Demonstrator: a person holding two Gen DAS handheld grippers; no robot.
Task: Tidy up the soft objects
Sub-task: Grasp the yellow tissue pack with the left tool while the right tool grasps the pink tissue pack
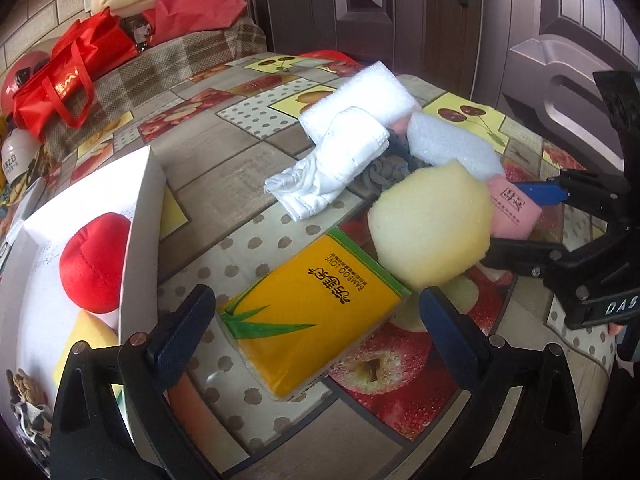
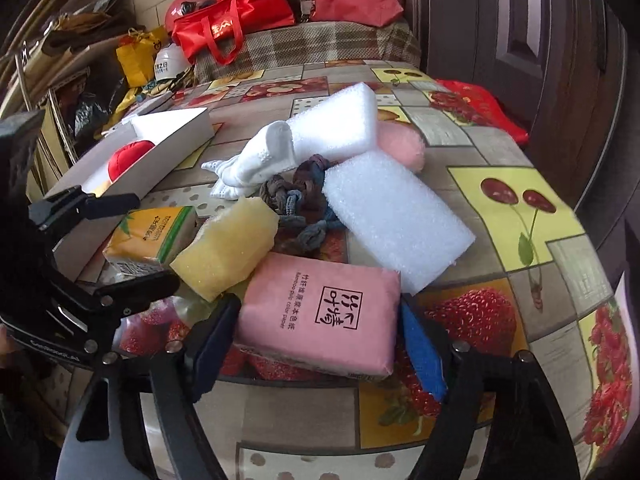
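The right gripper point(image 2: 316, 344) straddles the pink tissue pack point(image 2: 320, 316); its jaws stand on either side of the pack's near end, close against the sides, though firm pad contact cannot be confirmed, so treat the pack as not yet gripped; the left gripper point(image 1: 312, 320) is open with the yellow tissue pack point(image 1: 308, 320) lying between its fingers, clear of both pads; the yellow sponge point(image 2: 228, 252) rests beyond the right gripper to its left, leaning on the pink pack's far corner, and the white foam block point(image 2: 396, 224) overlaps the far right corner; the white box point(image 1: 140, 216), holding a red plush ball point(image 1: 94, 264), sits to the left of the left gripper; recommended procedure: close the right jaws squarely across the pack's short sides; expect the wrapper to yield, so close until the fill resists; lift slowly so that sponge and foam slide off instead of being dragged; carry toward the box, which is the likely destination
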